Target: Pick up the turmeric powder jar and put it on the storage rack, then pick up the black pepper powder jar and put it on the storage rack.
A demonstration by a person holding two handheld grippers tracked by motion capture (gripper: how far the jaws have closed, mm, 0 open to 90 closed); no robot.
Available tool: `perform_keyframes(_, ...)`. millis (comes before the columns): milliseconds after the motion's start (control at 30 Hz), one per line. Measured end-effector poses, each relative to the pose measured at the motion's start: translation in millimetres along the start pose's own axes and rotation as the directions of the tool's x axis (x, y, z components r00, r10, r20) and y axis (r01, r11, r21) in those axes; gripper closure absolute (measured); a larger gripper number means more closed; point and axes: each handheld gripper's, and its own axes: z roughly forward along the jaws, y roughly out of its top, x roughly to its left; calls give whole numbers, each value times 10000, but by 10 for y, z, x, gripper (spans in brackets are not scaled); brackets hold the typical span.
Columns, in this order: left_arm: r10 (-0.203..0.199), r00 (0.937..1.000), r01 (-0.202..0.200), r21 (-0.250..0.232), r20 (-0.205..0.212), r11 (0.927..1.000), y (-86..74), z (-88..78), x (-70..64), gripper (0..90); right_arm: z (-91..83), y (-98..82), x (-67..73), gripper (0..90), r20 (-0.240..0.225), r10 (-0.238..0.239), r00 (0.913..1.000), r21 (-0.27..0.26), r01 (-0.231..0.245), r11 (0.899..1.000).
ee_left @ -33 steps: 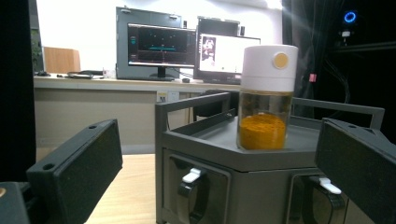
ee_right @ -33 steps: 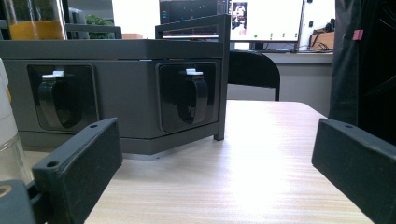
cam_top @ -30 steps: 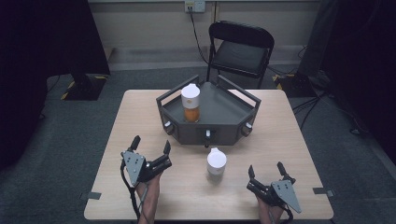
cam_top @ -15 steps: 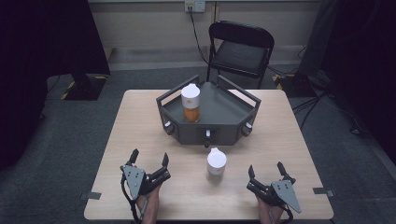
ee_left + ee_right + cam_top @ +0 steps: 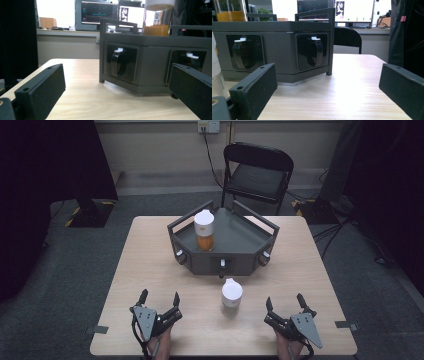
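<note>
A dark grey angular stand (image 5: 235, 240) with round knobs on its front faces sits at the table's middle back. On its top stands a white-capped bottle of orange liquid (image 5: 204, 231), seen also in the left gripper view (image 5: 158, 18). A second white-capped bottle (image 5: 231, 293) stands on the table in front of the stand. My left gripper (image 5: 160, 297) rests open near the front left edge, nothing between its jaws. My right gripper (image 5: 286, 303) rests open near the front right edge, likewise holding nothing. Both point toward the stand (image 5: 150, 62) (image 5: 277, 47).
A wooden table (image 5: 150, 250) carries everything. A black folding chair (image 5: 257, 175) stands behind its far edge. Cables run along the floor at the right. Monitors (image 5: 100, 12) glow in the background of the gripper views. Bare tabletop lies left and right of the stand.
My left gripper has drawn back toward the front edge and turned to point straight at the stand. The right gripper has stayed put.
</note>
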Motion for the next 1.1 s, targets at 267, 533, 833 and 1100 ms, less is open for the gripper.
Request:
perform_keyframes(267, 333, 9994, -332, 215, -7, 9992, -73, -14, -28, 0, 0, -1, 5, 4, 30, 2, 10000, -4, -2, 10000)
perform_keyframes(533, 273, 9996, -274, 175, 26, 9995, -110, -27, -5, 0, 0, -1, 7, 4, 39, -5, 10000, -3, 5, 10000)
perform_keyframes(833, 448, 9987, -442, 248, -233, 9987, -103, -10, -64, 0, -1, -2, 6, 4, 40, 0, 10000, -6, 0, 10000)
perform_keyframes(1100, 449, 9987, -443, 251, -234, 9987, -102, -10, -65, 0, -3, -5, 23, 0, 139, -7, 9999, -28, 7, 10000)
